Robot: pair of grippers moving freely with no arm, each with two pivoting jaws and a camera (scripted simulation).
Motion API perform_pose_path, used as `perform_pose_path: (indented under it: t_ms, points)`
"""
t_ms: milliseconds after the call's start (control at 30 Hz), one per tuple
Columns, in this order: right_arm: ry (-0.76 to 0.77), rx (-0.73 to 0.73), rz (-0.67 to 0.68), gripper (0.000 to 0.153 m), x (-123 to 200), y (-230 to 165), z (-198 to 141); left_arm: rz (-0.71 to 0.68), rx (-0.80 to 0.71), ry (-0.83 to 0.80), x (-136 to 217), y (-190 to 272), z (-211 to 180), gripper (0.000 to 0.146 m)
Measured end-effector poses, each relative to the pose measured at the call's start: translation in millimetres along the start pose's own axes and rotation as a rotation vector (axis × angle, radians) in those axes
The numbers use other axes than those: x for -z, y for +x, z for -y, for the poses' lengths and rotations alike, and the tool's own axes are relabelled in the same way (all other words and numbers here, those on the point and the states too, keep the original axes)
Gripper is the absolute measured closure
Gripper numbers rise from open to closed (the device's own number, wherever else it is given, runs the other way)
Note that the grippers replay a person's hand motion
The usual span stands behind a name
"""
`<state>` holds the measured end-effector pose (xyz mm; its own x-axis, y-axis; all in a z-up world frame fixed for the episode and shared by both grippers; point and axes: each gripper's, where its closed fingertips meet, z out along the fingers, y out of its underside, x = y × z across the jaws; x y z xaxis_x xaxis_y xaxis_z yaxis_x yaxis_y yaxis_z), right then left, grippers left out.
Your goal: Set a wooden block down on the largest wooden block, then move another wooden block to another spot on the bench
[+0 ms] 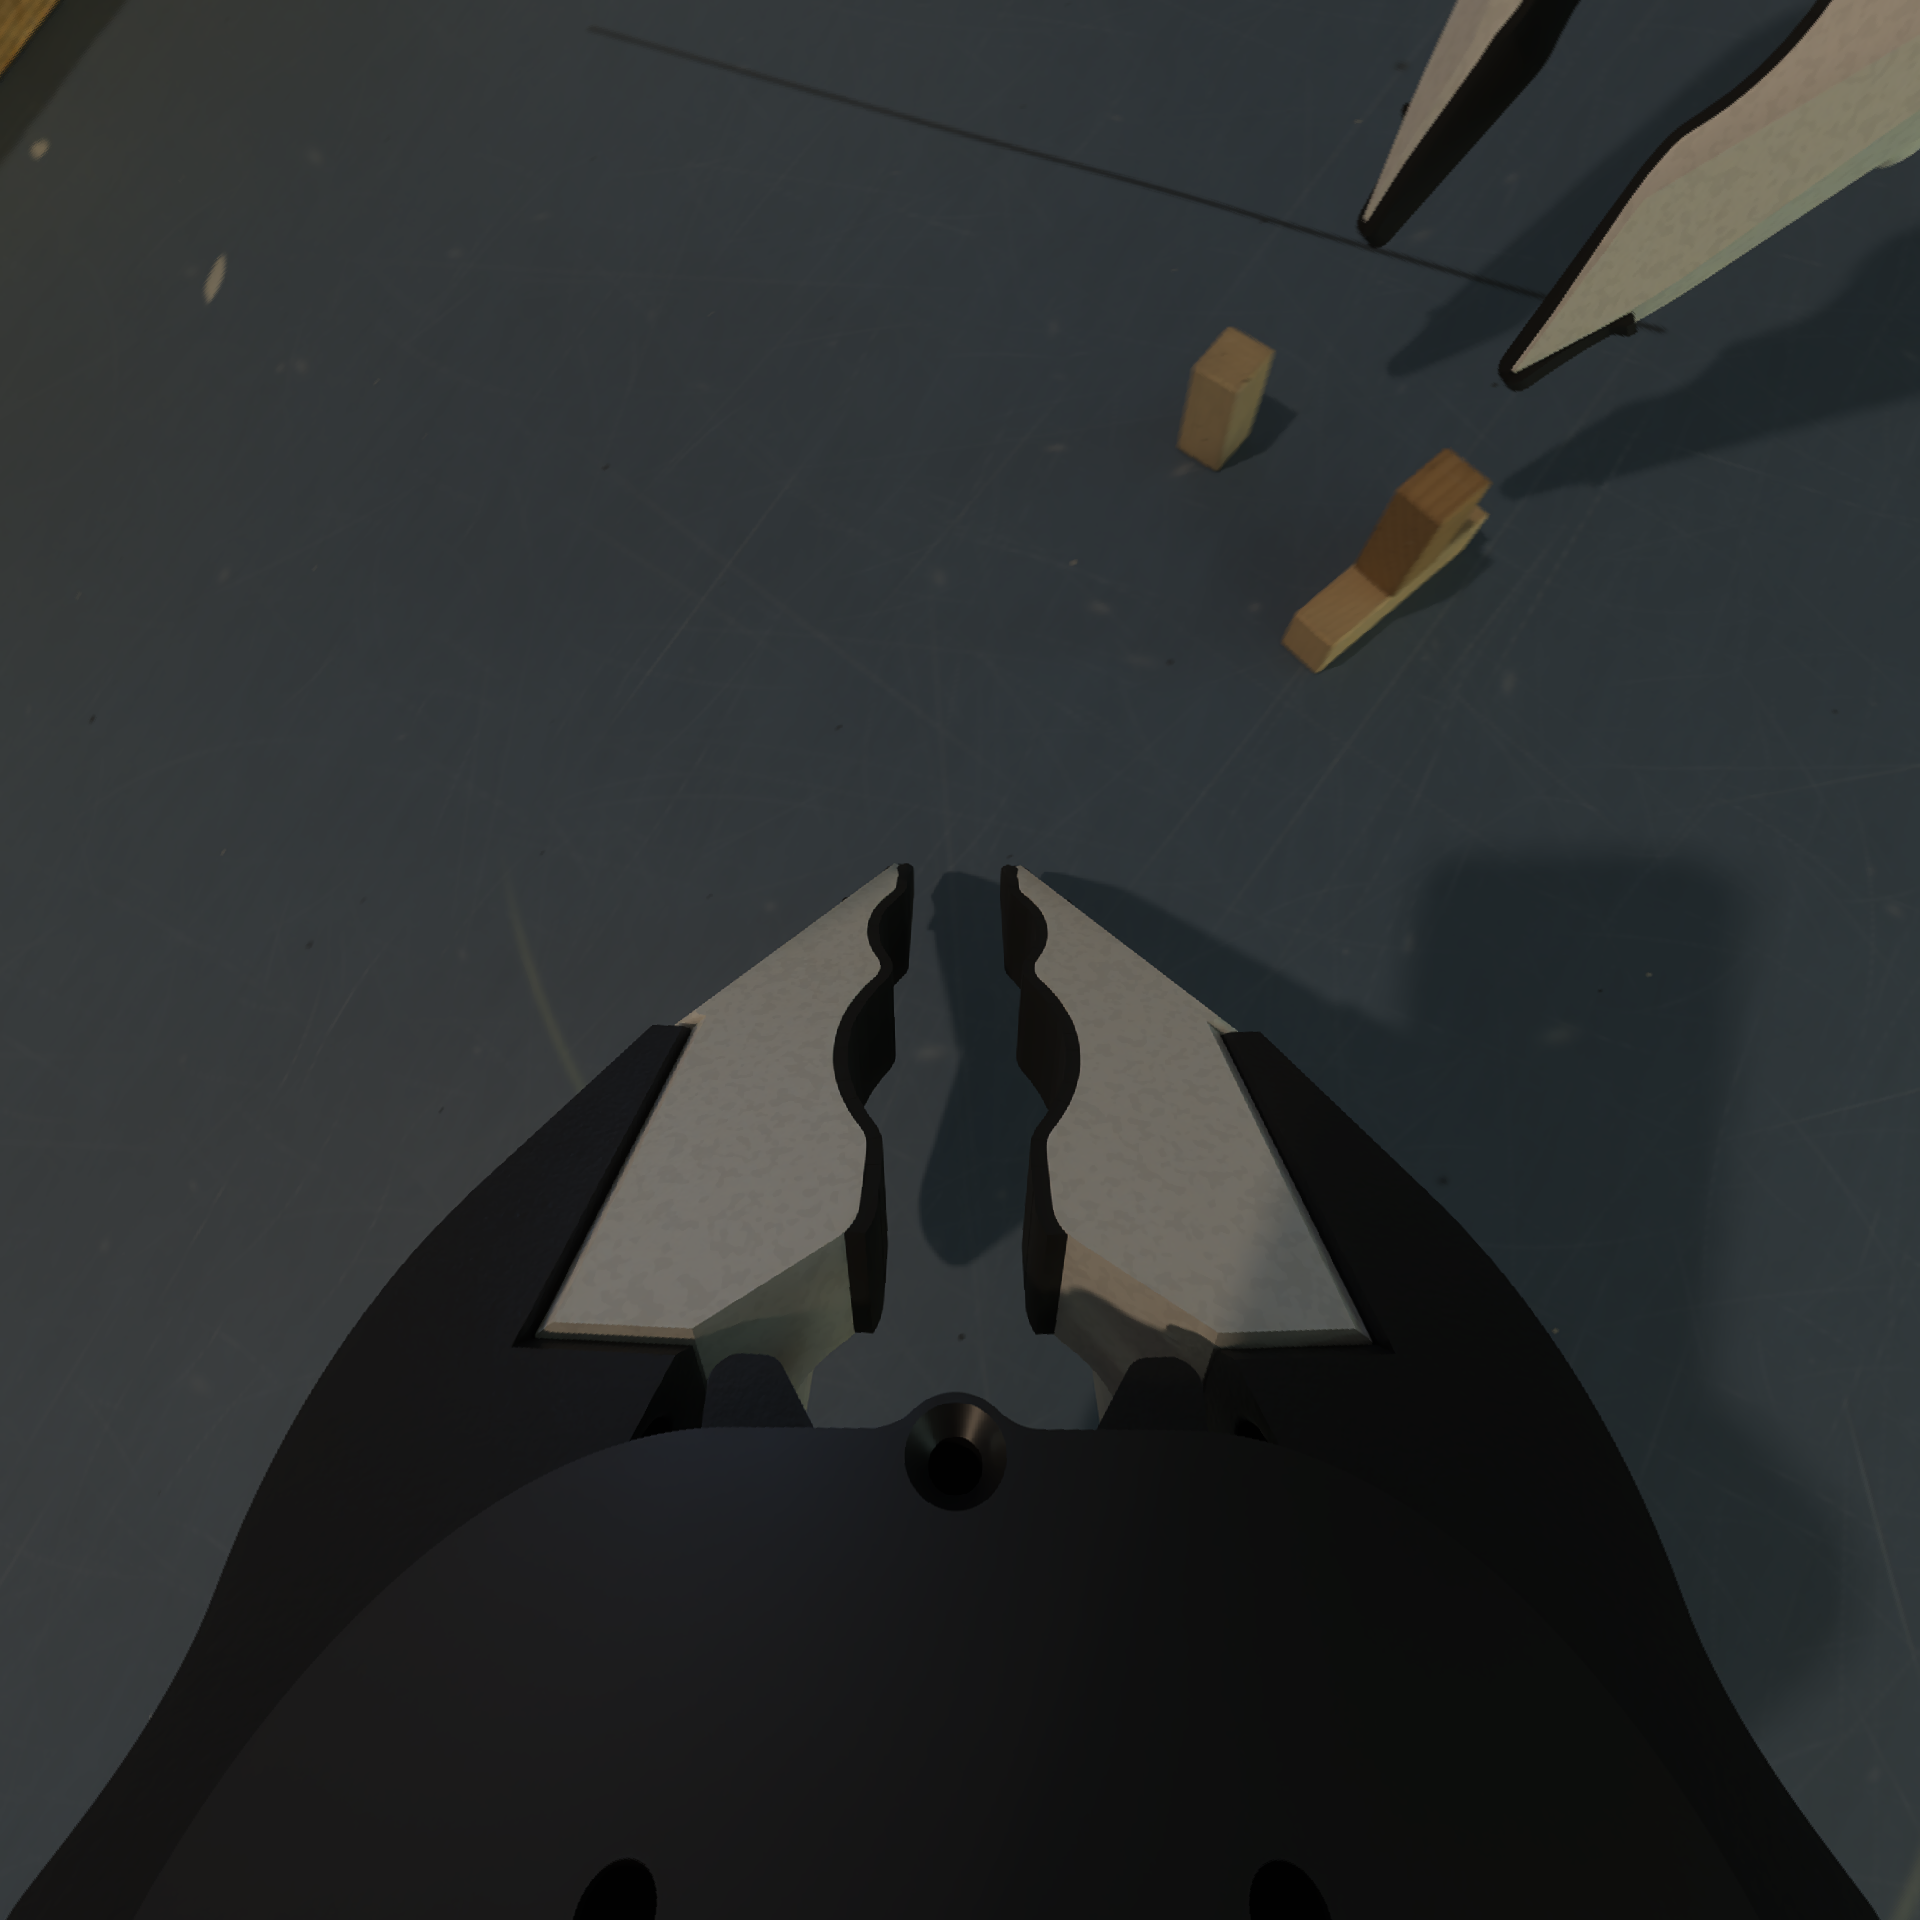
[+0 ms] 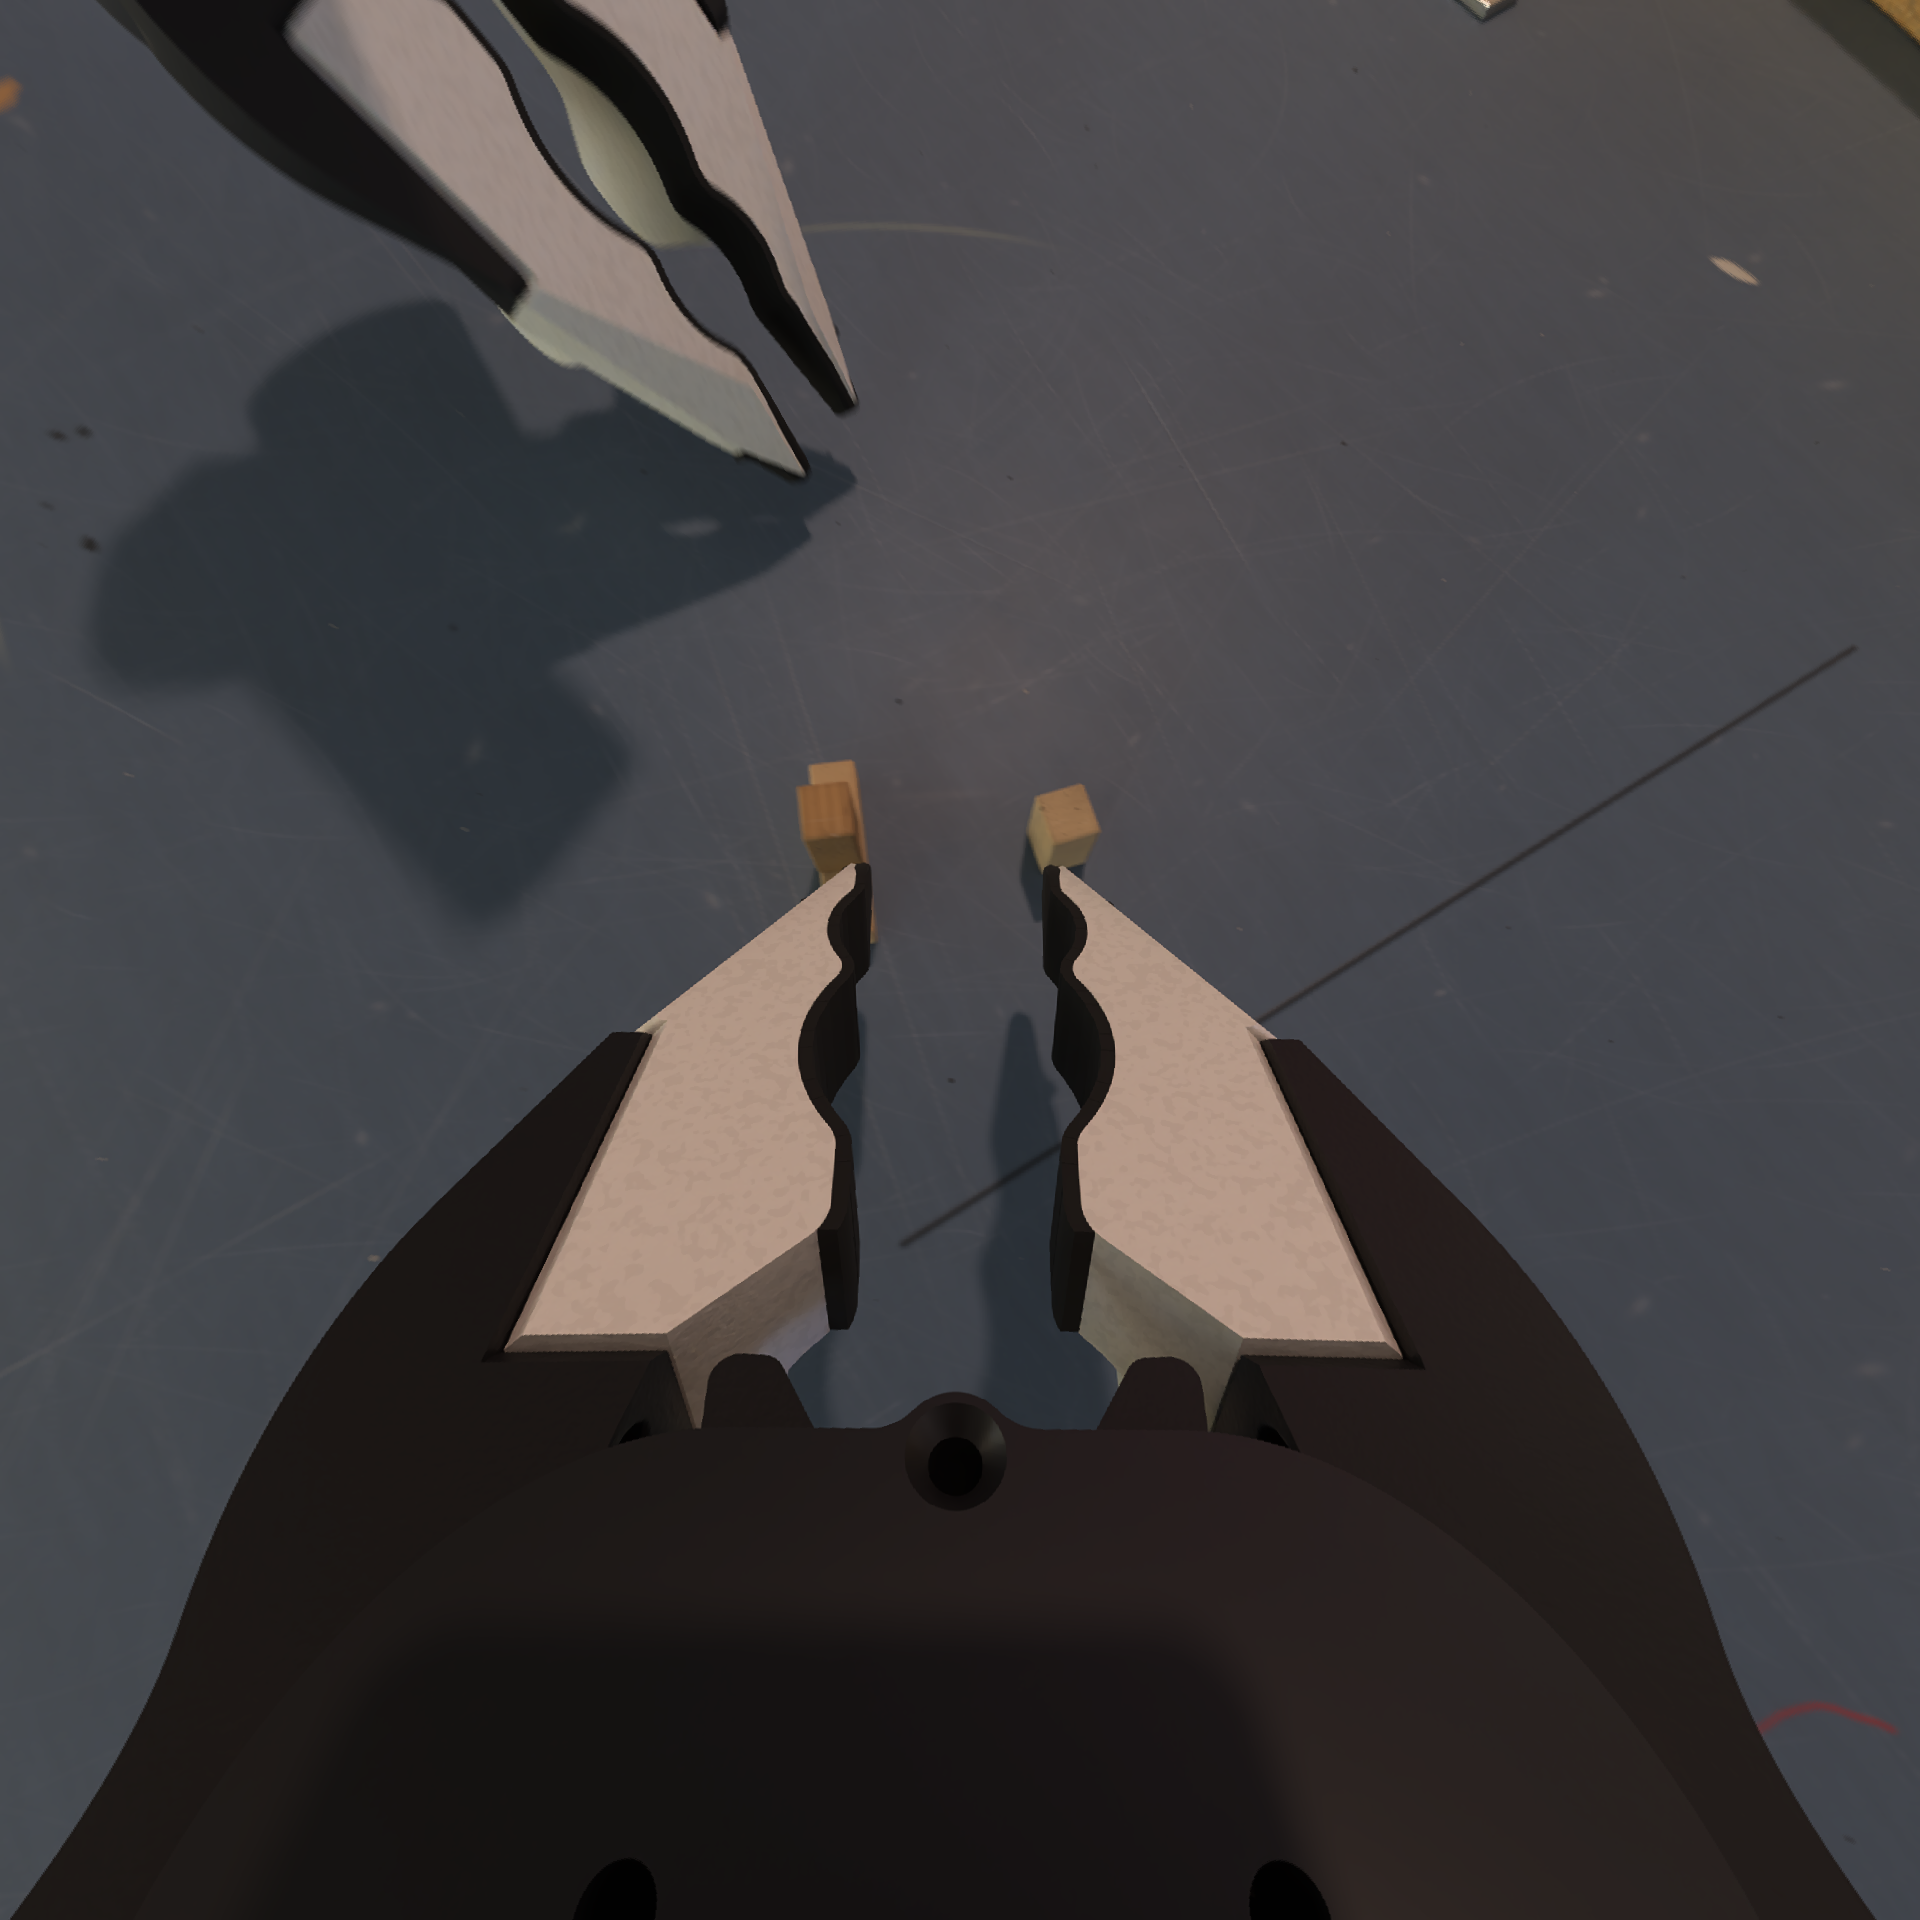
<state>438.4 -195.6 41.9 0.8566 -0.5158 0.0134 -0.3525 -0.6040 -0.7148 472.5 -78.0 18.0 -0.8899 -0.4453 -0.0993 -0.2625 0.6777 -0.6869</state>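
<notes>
Your left tongs (image 1: 956,883) and right tongs (image 2: 956,883) hang released, empty; small block (image 1: 1429,525) already sits on the long block (image 1: 1340,623), so the loose block (image 2: 1062,826) looks next.

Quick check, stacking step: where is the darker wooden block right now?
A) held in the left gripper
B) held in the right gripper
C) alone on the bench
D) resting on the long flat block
D: the darker block sits on top of the long flat block, while the left gripper and right gripper are both open and hold nothing.
</notes>
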Motion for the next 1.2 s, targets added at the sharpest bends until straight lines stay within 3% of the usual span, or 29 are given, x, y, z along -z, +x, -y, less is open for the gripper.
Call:
perform_pose_path:
  t_ms: [100, 300, 533, 733, 800, 1033, 1200]
  points:
    - [-0.034, 0.039, -0.014, 0.12, -5.8, 10.6, -5.7, -0.002, 0.038, 0.009, 2.1, -7.3, -3.8, 0.129]
    - [-0.111, 0.144, 0.021, 0.115, -22.2, 25.1, -9.6, 0.006, 0.069, 0.037, 13.0, -7.9, -4.3, 0.111]
    - [-0.175, 0.243, 0.123, 0.111, -31.6, 28.0, -4.6, 0.005, 0.041, 0.109, 29.5, 7.4, -1.7, 0.114]
    - [-0.236, 0.279, 0.163, 0.142, -35.9, 22.3, -6.8, -0.034, 0.004, 0.137, 27.9, 18.8, 0.9, 0.115]
    - [-0.223, 0.267, 0.151, 0.142, -32.5, 20.1, -5.3, -0.052, 0.0, 0.138, 26.6, 21.8, 0.1, 0.115]
    - [-0.148, 0.229, 0.104, 0.142, -4.4, -14.7, 1.3, -0.086, -0.026, 0.135, 22.3, 31.4, 0.6, 0.116]
    - [-0.151, 0.226, 0.117, 0.142, -8.7, -51.5, 1.7, -0.086, -0.043, 0.125, 19.0, 35.0, -0.3, 0.117]
